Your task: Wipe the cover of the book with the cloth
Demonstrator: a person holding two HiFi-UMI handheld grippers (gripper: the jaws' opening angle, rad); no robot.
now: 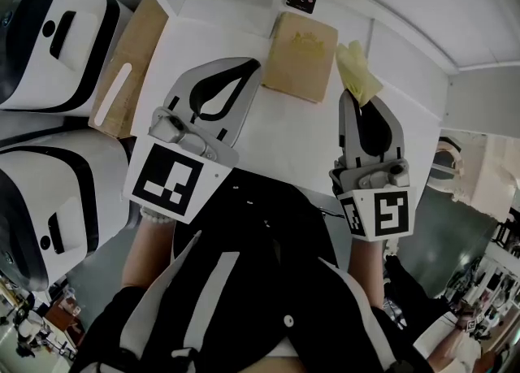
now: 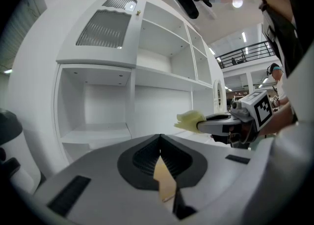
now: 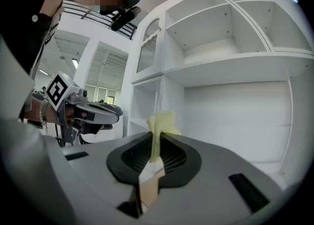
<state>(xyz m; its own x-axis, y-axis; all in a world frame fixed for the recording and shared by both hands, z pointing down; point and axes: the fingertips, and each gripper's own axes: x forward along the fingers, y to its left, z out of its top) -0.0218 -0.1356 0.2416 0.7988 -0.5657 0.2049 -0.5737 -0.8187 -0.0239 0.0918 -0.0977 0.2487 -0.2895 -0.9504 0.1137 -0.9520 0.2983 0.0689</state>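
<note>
White open shelving [image 3: 230, 47] is being seen behind a white tabletop [image 1: 203, 38]. A flat tan-covered book [image 1: 301, 56] is lying at the table's far side, ahead of both tools. The left gripper [image 1: 248, 71] is being held with its jaws pressed together on nothing. A crumpled pale-yellow cloth [image 1: 358, 71] is being pinched by the right gripper [image 1: 351, 101] just beside the book's right edge. Contact cannot be judged, and the pinched part is being hidden.

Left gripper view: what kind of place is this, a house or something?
Probably a big workshop or lab hall, not a house: white shelves stand beside an upstairs railing and long ceiling lights.
</note>
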